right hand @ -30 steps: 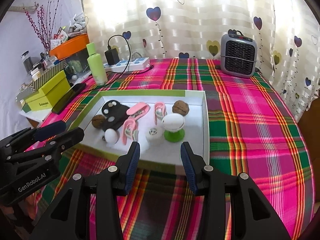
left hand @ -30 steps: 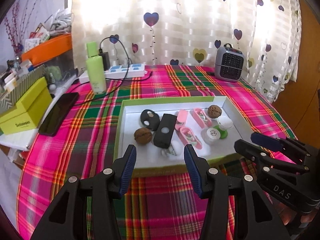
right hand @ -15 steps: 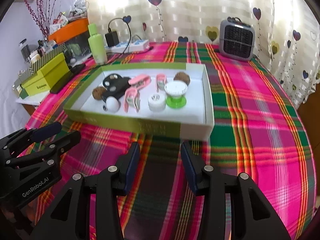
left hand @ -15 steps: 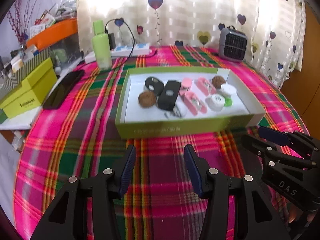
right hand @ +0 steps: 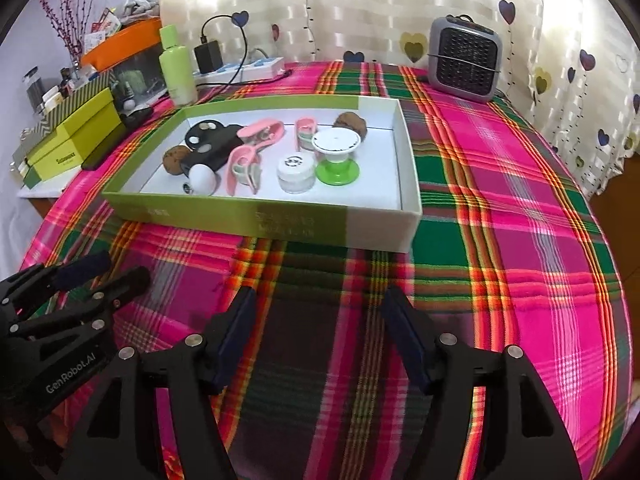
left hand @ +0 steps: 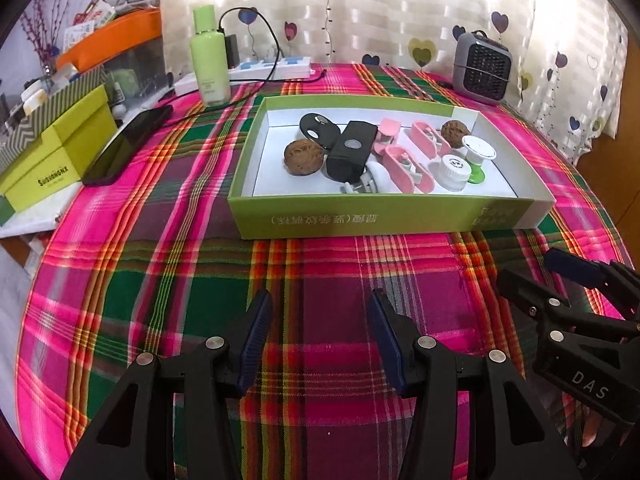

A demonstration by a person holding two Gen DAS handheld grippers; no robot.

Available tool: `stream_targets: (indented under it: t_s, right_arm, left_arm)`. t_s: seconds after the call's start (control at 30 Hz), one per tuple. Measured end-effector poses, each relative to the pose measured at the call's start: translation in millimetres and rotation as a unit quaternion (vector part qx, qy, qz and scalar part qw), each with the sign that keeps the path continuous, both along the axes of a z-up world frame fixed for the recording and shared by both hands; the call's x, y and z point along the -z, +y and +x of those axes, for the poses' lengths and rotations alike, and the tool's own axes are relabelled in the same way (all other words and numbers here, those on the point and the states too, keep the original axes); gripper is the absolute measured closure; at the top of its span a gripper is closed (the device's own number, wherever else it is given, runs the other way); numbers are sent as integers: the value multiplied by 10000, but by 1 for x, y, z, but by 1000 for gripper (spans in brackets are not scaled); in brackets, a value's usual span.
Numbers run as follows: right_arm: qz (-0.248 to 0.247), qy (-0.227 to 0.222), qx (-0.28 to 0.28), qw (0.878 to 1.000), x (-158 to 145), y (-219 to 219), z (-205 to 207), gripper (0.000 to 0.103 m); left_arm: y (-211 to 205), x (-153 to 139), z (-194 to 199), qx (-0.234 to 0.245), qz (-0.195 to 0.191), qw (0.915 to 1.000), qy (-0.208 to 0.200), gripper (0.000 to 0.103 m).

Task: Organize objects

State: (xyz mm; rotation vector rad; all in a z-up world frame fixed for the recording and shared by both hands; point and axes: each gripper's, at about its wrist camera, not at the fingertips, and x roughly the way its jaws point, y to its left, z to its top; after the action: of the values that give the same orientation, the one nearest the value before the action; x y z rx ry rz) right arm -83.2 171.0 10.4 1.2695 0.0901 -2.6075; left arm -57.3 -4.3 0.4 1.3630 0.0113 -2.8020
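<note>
A green-sided box (left hand: 384,218) with a white inside stands on the plaid tablecloth; it also shows in the right wrist view (right hand: 260,216). In it lie two walnuts (left hand: 303,157), black pieces (left hand: 352,152), pink clips (left hand: 408,164), a small white jar (left hand: 454,170) and a white-and-green stand (left hand: 478,160). My left gripper (left hand: 320,336) is open and empty, well back from the box's near wall. My right gripper (right hand: 320,332) is open and empty, also back from the box.
A green bottle (left hand: 210,68), a power strip (left hand: 272,68) with a cable and a grey heater (left hand: 482,68) stand behind the box. A black phone (left hand: 128,144) and yellow-green boxes (left hand: 52,152) lie at the left. The table edge falls away at the right.
Both grippers have pulled back from the box toward the near table edge. Both stay open and empty. The box contents have not moved.
</note>
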Motion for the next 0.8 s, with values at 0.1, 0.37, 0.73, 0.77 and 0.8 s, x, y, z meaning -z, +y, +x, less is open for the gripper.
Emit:
stream_targets:
  t_s: [0.1, 0.37, 0.73, 0.77, 0.8]
  right_arm:
    - [77, 2, 87, 9999, 0, 1, -1, 37]
    - [294, 3, 328, 9990, 1, 5, -4, 37]
    - [284, -33, 416, 9987, 2, 8, -6, 30]
    - [284, -33, 415, 9987, 2, 8, -6, 30]
    - [286, -32, 415, 9987, 2, 7, -6, 30]
  left_arm:
    - [0, 0, -1, -1, 0, 10000, -2, 53]
    - [1, 0, -7, 21, 26, 10000, 35, 45]
    - [6, 2, -8, 93, 10, 10000, 14, 37]
    - [5, 2, -8, 102, 41, 9999, 14, 37]
    - [5, 2, -8, 119, 54, 9999, 9, 35]
